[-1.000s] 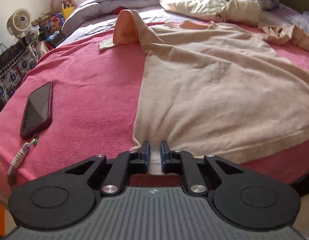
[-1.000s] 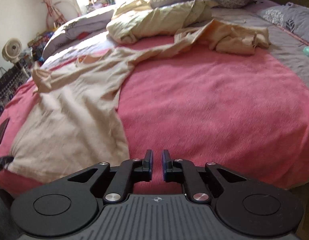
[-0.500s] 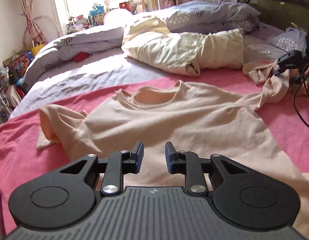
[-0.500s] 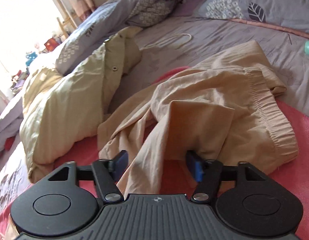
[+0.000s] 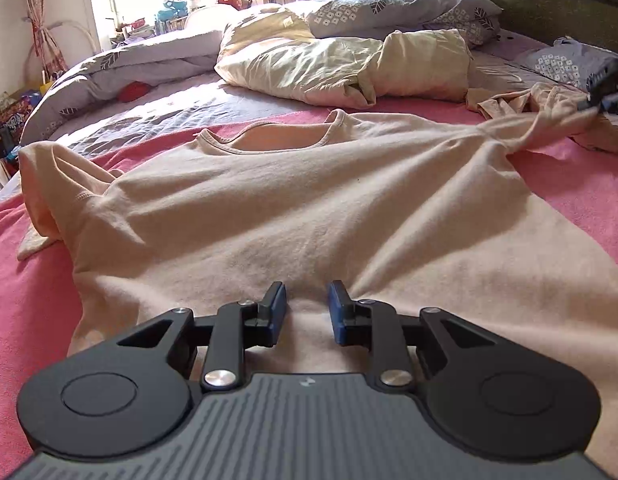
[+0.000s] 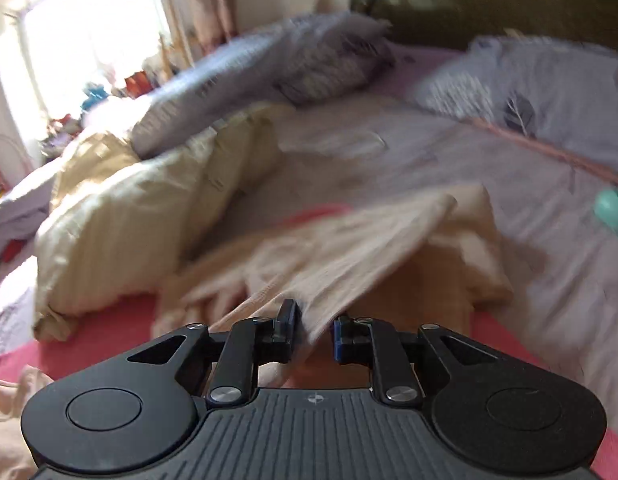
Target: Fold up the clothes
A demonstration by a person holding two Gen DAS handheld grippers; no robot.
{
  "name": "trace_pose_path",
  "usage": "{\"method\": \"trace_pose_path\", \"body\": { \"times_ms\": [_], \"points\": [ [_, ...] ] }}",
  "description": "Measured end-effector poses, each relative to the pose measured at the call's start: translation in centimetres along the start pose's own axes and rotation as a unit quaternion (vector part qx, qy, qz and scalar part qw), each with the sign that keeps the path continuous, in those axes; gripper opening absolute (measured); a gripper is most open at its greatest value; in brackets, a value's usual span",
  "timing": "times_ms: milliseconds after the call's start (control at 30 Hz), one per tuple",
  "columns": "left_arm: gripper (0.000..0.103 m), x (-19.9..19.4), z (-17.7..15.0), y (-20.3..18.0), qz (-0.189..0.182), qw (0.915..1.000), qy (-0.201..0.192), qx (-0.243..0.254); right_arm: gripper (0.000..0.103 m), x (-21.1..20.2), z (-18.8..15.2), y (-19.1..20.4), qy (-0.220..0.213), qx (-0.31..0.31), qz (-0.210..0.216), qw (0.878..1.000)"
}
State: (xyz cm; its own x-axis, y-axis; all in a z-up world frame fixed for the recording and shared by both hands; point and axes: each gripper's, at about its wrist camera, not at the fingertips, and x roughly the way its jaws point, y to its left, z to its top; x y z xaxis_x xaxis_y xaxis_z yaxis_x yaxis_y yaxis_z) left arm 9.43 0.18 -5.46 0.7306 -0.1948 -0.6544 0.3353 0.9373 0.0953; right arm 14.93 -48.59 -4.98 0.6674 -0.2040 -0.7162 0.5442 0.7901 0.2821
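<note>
Lying face-up across the pink blanket (image 5: 37, 312), the peach T-shirt (image 5: 309, 208) was spread with its neckline (image 5: 269, 142) toward the pillows, its body creased in long folds running toward the far right sleeve (image 5: 541, 128), which was pulled out taut to the other gripper at the frame's right edge; the near-left sleeve (image 5: 41, 184) was bunched and folded over itself. A cream pillow (image 5: 341, 68) and grey patterned bedding (image 5: 389, 10) lay beyond it. From the left wrist view, the left gripper (image 5: 307, 306) angled down over the shirt's lower body, its blue pads slightly apart with cloth lying beneath the gap, nothing pinched; its jaws had been opening within the last second. From the right wrist view, badly blurred, the right gripper (image 6: 313, 326) pointed down toward the bed with a fold of the peach fabric (image 6: 349, 264) passing between its narrowly parted jaws; these had just been opening, and whether the pads pressed the cloth I could not tell. A teal object (image 6: 613, 212) sat on the grey sheet (image 6: 529, 208) at right.
</note>
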Motion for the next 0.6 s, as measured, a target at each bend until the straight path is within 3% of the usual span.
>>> {"method": "trace_pose_path", "body": {
  "times_ms": [100, 167, 233, 267, 333, 367, 433, 500, 600],
  "points": [
    [0.028, -0.2, -0.2, 0.6, -0.01, 0.9998, -0.005, -0.015, 0.023, -1.7, -1.9, -3.8, 0.001, 0.071, 0.041, 0.997],
    [0.028, -0.2, -0.2, 1.0, -0.018, 0.9995, -0.009, -0.025, 0.026, -3.3, -2.2, -5.2, -0.002, 0.099, 0.04, 0.994],
    [0.029, -0.2, -0.3, 1.3, -0.023, 0.9991, -0.012, -0.033, 0.038, -5.2, -1.8, -5.1, -0.028, 0.101, -0.032, 0.994],
    [0.029, -0.2, -0.3, 1.5, -0.026, 0.9989, -0.014, -0.038, 0.05, -6.1, -1.5, -4.6, -0.053, 0.091, -0.081, 0.991],
    [0.03, -0.2, -0.4, 1.7, -0.032, 0.9983, -0.018, -0.047, 0.05, -7.0, -0.1, -1.7, -0.118, 0.017, -0.146, 0.982],
    [0.03, -0.2, -0.4, 1.8, -0.034, 0.998, -0.018, -0.05, 0.052, -6.3, 0.4, 0.4, -0.127, -0.028, -0.161, 0.978],
    [0.031, -0.2, -0.4, 2.0, -0.038, 0.9975, -0.019, -0.056, 0.058, -4.2, 1.1, 5.0, -0.135, -0.109, -0.187, 0.967],
    [0.031, -0.2, -0.4, 2.2, -0.041, 0.9971, -0.02, -0.061, 0.062, -0.9, 1.3, 9.2, -0.133, -0.151, -0.21, 0.957],
    [0.033, -0.1, -0.5, 2.5, -0.048, 0.996, -0.022, -0.072, 0.074, 5.4, 2.6, 12.1, -0.081, -0.155, -0.301, 0.937]
  ]
}}
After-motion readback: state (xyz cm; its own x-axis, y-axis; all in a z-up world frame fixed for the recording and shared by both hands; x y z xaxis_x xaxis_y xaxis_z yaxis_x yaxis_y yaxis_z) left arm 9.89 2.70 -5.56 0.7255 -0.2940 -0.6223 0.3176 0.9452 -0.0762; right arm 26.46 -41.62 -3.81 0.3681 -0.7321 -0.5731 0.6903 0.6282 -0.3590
